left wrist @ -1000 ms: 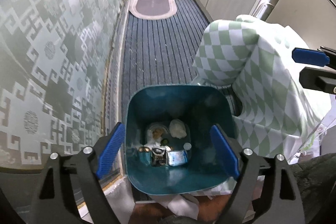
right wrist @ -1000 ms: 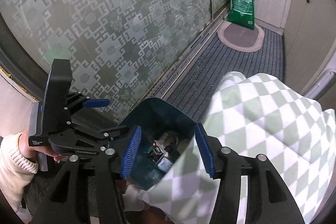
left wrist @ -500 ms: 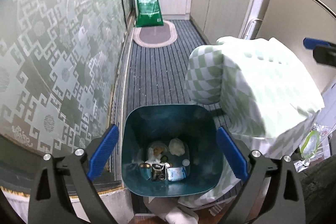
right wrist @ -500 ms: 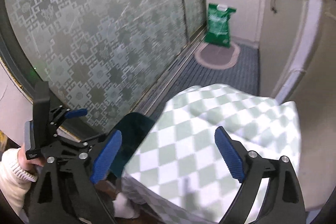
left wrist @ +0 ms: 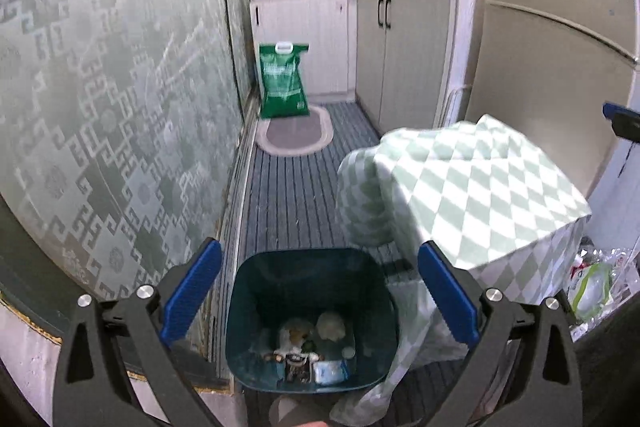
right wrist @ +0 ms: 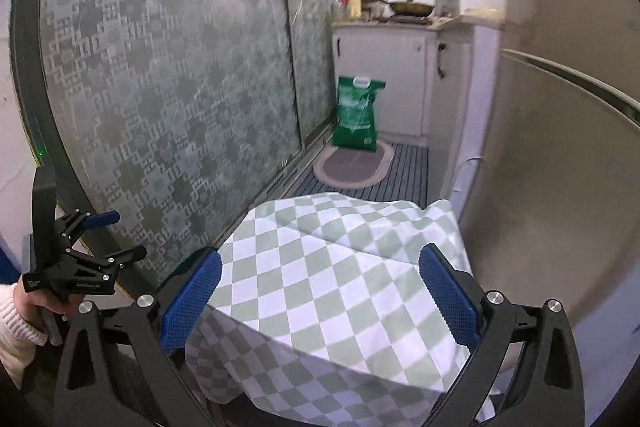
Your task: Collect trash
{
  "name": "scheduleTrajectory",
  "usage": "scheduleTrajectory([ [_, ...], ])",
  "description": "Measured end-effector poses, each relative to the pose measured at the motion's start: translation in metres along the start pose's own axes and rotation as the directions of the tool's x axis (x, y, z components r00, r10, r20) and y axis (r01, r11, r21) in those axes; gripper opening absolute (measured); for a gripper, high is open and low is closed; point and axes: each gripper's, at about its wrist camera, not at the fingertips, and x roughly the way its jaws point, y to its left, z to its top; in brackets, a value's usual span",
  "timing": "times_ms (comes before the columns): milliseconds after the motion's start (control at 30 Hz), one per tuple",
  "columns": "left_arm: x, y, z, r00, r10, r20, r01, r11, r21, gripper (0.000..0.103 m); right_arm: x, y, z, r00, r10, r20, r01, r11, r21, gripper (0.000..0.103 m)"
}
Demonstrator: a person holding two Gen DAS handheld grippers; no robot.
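Note:
A teal trash bin (left wrist: 312,267) stands on the striped floor mat beside a table draped in a green-and-white checked cloth (left wrist: 472,187). Several scraps of trash (left wrist: 308,347) lie in its bottom. My left gripper (left wrist: 320,299) is open and empty, high above the bin with its blue fingers to either side of it. My right gripper (right wrist: 320,299) is open and empty above the checked cloth (right wrist: 340,287). The left gripper also shows in the right wrist view (right wrist: 92,239), held in a hand. Only a sliver of the bin's rim (right wrist: 188,261) shows there.
A patterned frosted glass sliding door (left wrist: 100,107) runs along the left. A green bag (left wrist: 282,81) and an oval rug (left wrist: 296,137) lie at the far end by white cabinets (left wrist: 404,55). A fridge (left wrist: 560,67) stands on the right, with plastic bags (left wrist: 596,283) beside the table.
Both grippers have risen and tilted up, away from the bin. The right gripper has swung from the bin to above the checked cloth and opened wider. The bin's contents have not changed.

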Motion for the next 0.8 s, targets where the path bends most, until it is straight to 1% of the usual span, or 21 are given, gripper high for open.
scheduleTrajectory([
  [133,-0.009,0.0,0.003,0.999,0.003,0.042,-0.002,1.0,-0.013,0.1,-0.024,-0.004,-0.01,0.996,-0.034,0.082,0.034,0.999,0.002,0.1],
  [233,-0.015,-0.002,0.005,0.998,0.008,0.067,-0.009,1.0,0.004,0.1,-0.042,-0.002,-0.018,0.987,-0.047,0.152,0.049,0.999,-0.015,0.1],
  [300,-0.019,-0.002,0.008,0.996,0.002,0.089,-0.003,1.0,0.008,0.1,-0.051,-0.002,-0.024,0.984,-0.032,0.177,0.035,0.999,-0.015,0.1],
  [467,-0.035,0.0,0.013,0.988,-0.009,0.156,0.012,1.0,-0.018,0.1,-0.065,0.001,-0.033,0.974,-0.034,0.222,0.042,0.999,-0.031,0.1],
  [533,-0.039,0.001,0.014,0.984,-0.005,0.177,0.011,0.999,-0.034,0.1,-0.067,0.002,-0.032,0.972,-0.031,0.231,0.039,0.999,-0.032,0.1],
  [600,-0.042,0.001,0.014,0.983,0.003,0.185,0.005,0.999,-0.039,0.1,-0.063,0.002,-0.032,0.975,-0.033,0.219,0.041,0.999,-0.031,0.1],
  [800,-0.04,-0.006,0.012,0.987,0.018,0.162,-0.014,1.0,-0.024,0.1,-0.056,0.003,-0.032,0.981,-0.032,0.193,0.038,0.999,-0.025,0.1],
])
